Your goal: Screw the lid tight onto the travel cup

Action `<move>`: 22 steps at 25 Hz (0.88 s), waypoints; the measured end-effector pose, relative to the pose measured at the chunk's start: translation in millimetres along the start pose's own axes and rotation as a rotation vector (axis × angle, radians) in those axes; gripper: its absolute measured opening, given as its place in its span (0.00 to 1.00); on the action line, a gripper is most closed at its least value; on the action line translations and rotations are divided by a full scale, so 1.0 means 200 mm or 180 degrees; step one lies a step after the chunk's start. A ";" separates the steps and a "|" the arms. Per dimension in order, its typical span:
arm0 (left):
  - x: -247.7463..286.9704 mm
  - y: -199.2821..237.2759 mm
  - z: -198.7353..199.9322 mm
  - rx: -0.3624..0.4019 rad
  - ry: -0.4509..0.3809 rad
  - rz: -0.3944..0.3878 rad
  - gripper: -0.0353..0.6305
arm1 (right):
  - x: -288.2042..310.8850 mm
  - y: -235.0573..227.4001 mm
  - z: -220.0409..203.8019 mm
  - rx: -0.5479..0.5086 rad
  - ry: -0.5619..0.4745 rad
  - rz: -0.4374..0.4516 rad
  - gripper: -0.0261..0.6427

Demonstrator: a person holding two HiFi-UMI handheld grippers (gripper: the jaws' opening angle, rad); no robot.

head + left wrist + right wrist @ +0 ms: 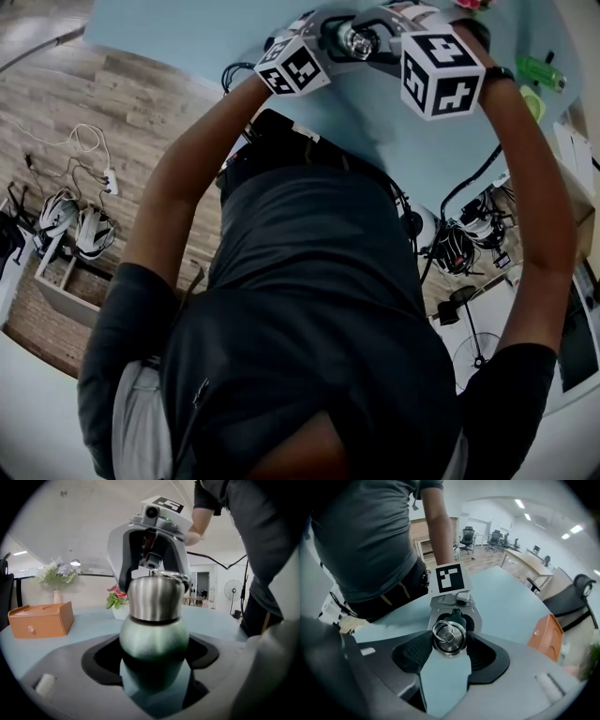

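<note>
left tool [153, 657]: clamps travel cup [153, 641] | lid [154, 597]: atop cup | right tool [154, 581]: over lid

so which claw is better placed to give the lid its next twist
Right. The right claw grips the round steel lid from above, while the left claw clamps the green metal travel cup steady.

The travel cup [153, 639] stood upright between the left tongs [153, 662], with the lid [154, 599] on top of it, between the right tongs [449, 641] above. On the tabletop [89, 620] beyond the left tongs, a wooden box [41, 619] sat left of the cup, a vase of flowers [57, 581] behind the box, and a potted plant [117, 603] just behind the cup.
</note>
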State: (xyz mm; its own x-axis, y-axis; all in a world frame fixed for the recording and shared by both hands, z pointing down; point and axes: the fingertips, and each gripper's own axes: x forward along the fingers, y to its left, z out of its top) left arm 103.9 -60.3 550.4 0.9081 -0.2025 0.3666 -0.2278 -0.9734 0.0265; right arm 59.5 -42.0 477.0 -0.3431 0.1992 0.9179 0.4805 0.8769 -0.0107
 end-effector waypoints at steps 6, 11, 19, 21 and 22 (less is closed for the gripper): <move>0.00 0.00 0.00 0.0002 0.0011 0.0011 0.70 | -0.01 -0.04 0.00 0.1274 -0.0386 -0.0748 0.38; -0.01 0.00 0.00 0.0002 0.0019 0.0040 0.70 | -0.04 -0.08 -0.03 0.2875 -0.0745 -0.1778 0.38; 0.01 -0.01 -0.01 0.0082 0.0079 0.0051 0.70 | -0.04 -0.06 -0.04 0.3576 -0.0802 -0.2430 0.38; 0.01 -0.01 -0.01 0.0075 0.0077 0.0044 0.70 | -0.05 -0.08 -0.04 0.3566 -0.0795 -0.2406 0.38; 0.01 -0.01 -0.01 0.0073 0.0075 0.0042 0.70 | -0.06 -0.08 -0.04 0.3559 -0.0798 -0.2398 0.38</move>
State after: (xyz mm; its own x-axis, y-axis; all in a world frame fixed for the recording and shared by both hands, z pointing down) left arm 105.6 -58.3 552.4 0.8964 -0.2131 0.3886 -0.2314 -0.9728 0.0003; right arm 62.1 -61.4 469.6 -0.4218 -0.5100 0.7497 -0.7456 0.6656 0.0333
